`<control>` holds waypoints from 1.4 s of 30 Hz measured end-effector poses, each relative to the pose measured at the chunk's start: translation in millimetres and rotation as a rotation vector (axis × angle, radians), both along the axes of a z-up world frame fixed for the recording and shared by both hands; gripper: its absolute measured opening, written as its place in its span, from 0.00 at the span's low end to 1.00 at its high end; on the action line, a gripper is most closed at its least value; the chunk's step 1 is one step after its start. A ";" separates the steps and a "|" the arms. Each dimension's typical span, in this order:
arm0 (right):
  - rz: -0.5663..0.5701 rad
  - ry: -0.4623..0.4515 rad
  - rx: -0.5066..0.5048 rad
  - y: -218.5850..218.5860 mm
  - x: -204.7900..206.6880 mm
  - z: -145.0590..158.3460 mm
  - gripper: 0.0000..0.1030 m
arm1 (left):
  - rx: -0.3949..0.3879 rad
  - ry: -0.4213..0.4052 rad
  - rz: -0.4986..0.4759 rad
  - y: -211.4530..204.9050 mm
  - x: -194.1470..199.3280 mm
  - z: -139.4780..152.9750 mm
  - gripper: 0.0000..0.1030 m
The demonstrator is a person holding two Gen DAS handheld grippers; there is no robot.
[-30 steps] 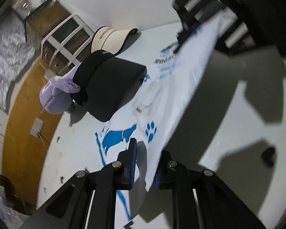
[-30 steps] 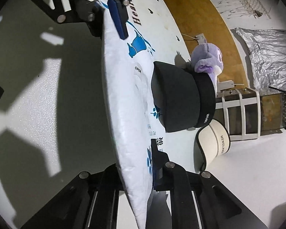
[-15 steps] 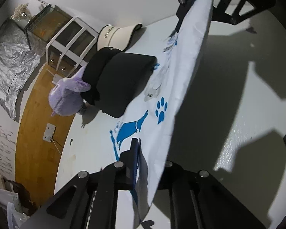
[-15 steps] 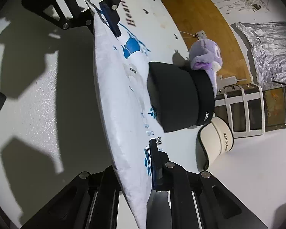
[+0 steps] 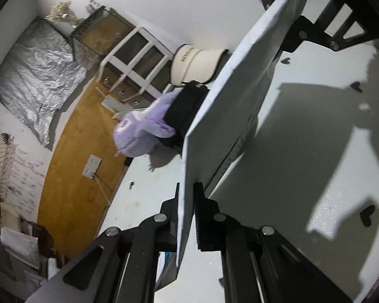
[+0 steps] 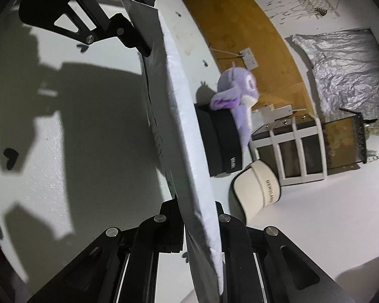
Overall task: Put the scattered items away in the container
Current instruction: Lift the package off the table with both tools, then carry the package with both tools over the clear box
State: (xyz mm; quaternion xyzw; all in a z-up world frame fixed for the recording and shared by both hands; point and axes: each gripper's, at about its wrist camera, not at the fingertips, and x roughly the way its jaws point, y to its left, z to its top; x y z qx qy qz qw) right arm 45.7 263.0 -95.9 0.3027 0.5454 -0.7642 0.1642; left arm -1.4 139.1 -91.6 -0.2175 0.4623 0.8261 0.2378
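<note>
A white plastic bag (image 5: 230,106) with blue print is held stretched and upright between my two grippers, above the white table (image 5: 303,176). My left gripper (image 5: 187,202) is shut on one end of the bag; my right gripper (image 6: 197,217) is shut on the other end (image 6: 179,116). Behind the bag lie a black cap (image 5: 187,111), a purple plush toy (image 5: 139,133) leaning against it, and a cream visor (image 5: 197,63). They also show in the right wrist view: black cap (image 6: 219,141), plush toy (image 6: 237,93), visor (image 6: 260,186).
A white-framed cabinet (image 5: 134,60) with a glass tank on top stands beyond the table's far edge, on a wooden floor (image 5: 70,156). Crumpled silver foil (image 5: 35,75) lies farther off. A power strip (image 5: 91,166) lies on the floor.
Both grippers have lifted and tilted the bag from lying flat to standing on edge; its printed face has turned away and it now partly hides the black cap.
</note>
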 end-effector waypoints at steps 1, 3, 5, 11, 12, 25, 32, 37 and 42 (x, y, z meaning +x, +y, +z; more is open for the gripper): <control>0.008 0.011 0.000 -1.5 2.1 4.4 0.10 | 0.001 0.011 0.010 -1.9 2.7 5.5 0.07; 0.033 0.044 0.005 -5.2 6.9 15.8 0.10 | -0.001 0.042 0.033 -6.7 8.1 17.7 0.07; 0.054 0.075 0.002 -9.5 9.0 29.1 0.10 | -0.005 0.076 0.067 -11.7 13.4 31.9 0.07; 0.162 0.218 -0.035 -35.3 9.3 87.1 0.10 | 0.014 0.197 0.242 -41.7 31.0 92.1 0.07; 0.191 0.244 -0.040 -42.3 8.7 97.5 0.10 | 0.019 0.212 0.276 -49.3 33.0 102.0 0.07; 0.694 0.444 -0.174 -208.2 -8.5 187.6 0.10 | -0.047 0.395 0.774 -197.2 70.1 187.2 0.07; 0.896 0.403 -0.229 -309.8 -20.9 179.6 0.10 | -0.115 0.398 0.961 -268.5 72.6 182.0 0.06; 1.007 0.371 -0.229 -362.8 -41.9 164.4 0.10 | -0.122 0.333 1.017 -298.2 58.0 166.5 0.05; 1.165 0.316 -0.226 -393.0 -66.0 154.6 0.10 | -0.117 0.263 1.041 -313.3 53.8 155.7 0.03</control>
